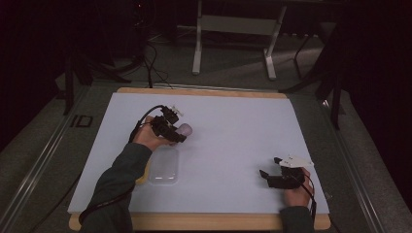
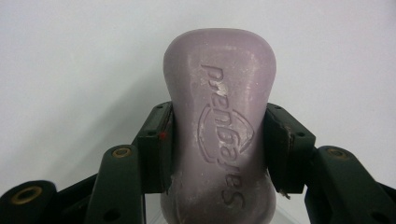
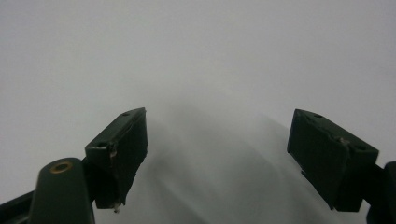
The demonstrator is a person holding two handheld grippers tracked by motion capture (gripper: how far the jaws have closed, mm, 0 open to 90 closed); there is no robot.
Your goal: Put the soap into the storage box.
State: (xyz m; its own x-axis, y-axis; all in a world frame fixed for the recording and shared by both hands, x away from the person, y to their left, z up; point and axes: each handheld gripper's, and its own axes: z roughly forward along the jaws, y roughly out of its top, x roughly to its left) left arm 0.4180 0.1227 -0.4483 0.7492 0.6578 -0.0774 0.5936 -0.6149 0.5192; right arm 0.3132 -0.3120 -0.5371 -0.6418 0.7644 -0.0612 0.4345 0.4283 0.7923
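A pale lilac soap bar (image 2: 219, 126) with an embossed logo is clamped between the jaws of my left gripper (image 2: 218, 149), which press on its waist from both sides. In the high view that gripper (image 1: 180, 133) is held over the left middle of the white table sheet, the soap bar (image 1: 185, 129) sticking out to the right. A clear plastic soap case (image 1: 163, 165) lies on the sheet just nearer the person, below the left hand. My right gripper (image 1: 269, 167) rests near the front right of the sheet, open. Its jaws (image 3: 217, 154) stand wide apart with bare sheet between them.
The white sheet (image 1: 233, 131) covers a wooden board (image 1: 204, 222) whose edge shows at front and back. A yellowish thing (image 1: 142, 174) peeks out under the left sleeve beside the case. Beyond the table stand a metal frame's legs (image 1: 233, 43) and cables (image 1: 150, 63) on the floor.
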